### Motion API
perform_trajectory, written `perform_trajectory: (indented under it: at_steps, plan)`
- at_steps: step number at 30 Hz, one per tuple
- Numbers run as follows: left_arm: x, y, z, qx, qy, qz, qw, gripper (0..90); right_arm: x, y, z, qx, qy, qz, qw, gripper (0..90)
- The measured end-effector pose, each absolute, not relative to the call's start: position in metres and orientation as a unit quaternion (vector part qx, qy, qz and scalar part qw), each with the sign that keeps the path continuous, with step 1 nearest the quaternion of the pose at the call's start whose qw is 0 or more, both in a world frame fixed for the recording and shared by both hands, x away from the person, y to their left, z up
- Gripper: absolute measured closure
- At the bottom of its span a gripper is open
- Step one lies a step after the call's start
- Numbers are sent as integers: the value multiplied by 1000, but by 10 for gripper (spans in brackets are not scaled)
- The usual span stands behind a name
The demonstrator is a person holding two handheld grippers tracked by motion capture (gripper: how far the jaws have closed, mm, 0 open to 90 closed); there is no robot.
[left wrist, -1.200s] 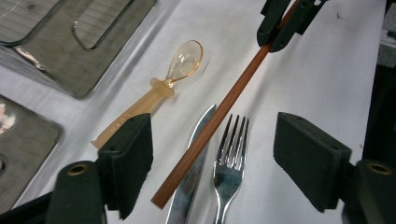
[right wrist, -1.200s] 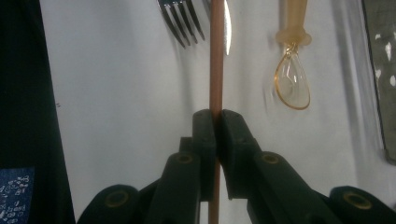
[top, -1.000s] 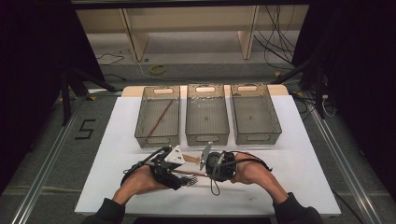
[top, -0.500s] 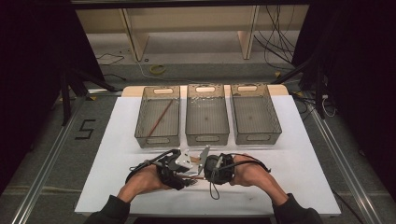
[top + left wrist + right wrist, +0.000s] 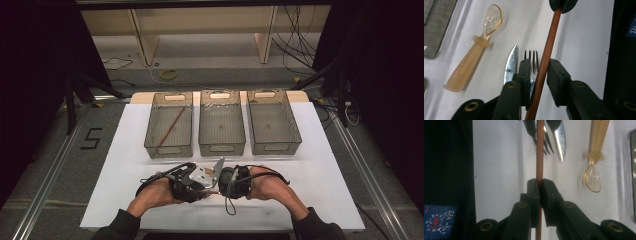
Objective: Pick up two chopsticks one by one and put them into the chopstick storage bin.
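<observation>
A reddish-brown chopstick (image 5: 539, 152) is clamped in my right gripper (image 5: 539, 186), whose pads are shut on it. It runs on toward my left gripper (image 5: 537, 68) and passes between its jaws. Those jaws have just been closing around the stick, and a sliver of gap still shows beside it. In the high view both grippers meet tip to tip near the table's front edge, the left gripper (image 5: 192, 184) facing the right gripper (image 5: 231, 182). On the white table under the stick lie a fork (image 5: 533, 56) and a knife (image 5: 510, 66). An amber plastic spoon (image 5: 471, 60) lies beside them.
Three clear bins stand in a row at the back: left bin (image 5: 169, 150), middle bin (image 5: 221, 148), right bin (image 5: 275, 148). Another chopstick (image 5: 170, 127) lies slanted in the left bin. Dark floor borders the table on both sides.
The left gripper has shifted a little right toward the right gripper, and its jaws have narrowed around the chopstick. The right gripper has stayed put, still shut on the stick.
</observation>
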State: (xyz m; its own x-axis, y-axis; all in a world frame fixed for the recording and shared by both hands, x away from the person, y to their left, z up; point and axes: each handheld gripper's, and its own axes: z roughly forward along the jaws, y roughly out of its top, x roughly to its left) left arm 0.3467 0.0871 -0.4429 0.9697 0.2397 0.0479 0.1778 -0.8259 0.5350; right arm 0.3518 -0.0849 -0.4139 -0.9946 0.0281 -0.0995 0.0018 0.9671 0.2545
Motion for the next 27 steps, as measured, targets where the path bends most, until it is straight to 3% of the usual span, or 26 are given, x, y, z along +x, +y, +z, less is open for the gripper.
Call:
perform_trajectory:
  at_steps: [14,21,27]
  plan:
    - [344,90,-444,956,80,37,281,828,355,-89,-412,9,989,140,57,795]
    - [352,103,-440,948,115,52,291,829,362,-99,-399,58,979,185,69,564]
    - [359,113,-436,939,154,63,302,829,367,-109,-387,105,960,242,97,444]
